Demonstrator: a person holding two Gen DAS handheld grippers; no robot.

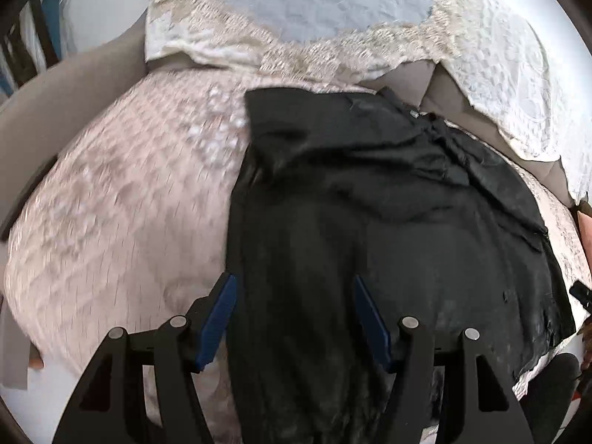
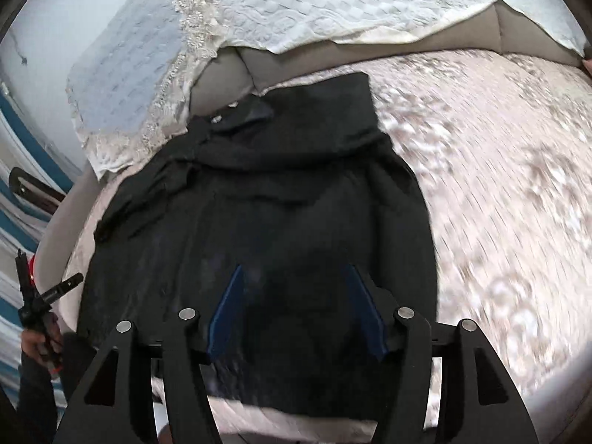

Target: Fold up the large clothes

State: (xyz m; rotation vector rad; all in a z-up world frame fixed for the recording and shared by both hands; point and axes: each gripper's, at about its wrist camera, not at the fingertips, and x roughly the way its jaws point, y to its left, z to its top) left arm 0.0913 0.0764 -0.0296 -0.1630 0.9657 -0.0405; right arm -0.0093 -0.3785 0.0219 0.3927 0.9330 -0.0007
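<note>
A large black garment (image 1: 388,203) lies spread on a pale pink patterned cover (image 1: 129,203), with folds bunched at its far end. My left gripper (image 1: 294,288) hangs open over the garment's near left part. Its left finger (image 1: 220,318) is at the cloth's left edge, and nothing is pinched between the pads. In the right wrist view the same garment (image 2: 277,192) fills the middle. My right gripper (image 2: 296,273) stands open above its near part, with the blue pads apart and the cloth lying flat below them.
A white lace cloth (image 1: 296,11) drapes over the grey upholstered back (image 1: 440,85) behind the garment. The pink cover (image 2: 499,185) stretches wide to the right. At the left edge of the right wrist view a person's hand (image 2: 37,344) holds a black device (image 2: 40,296).
</note>
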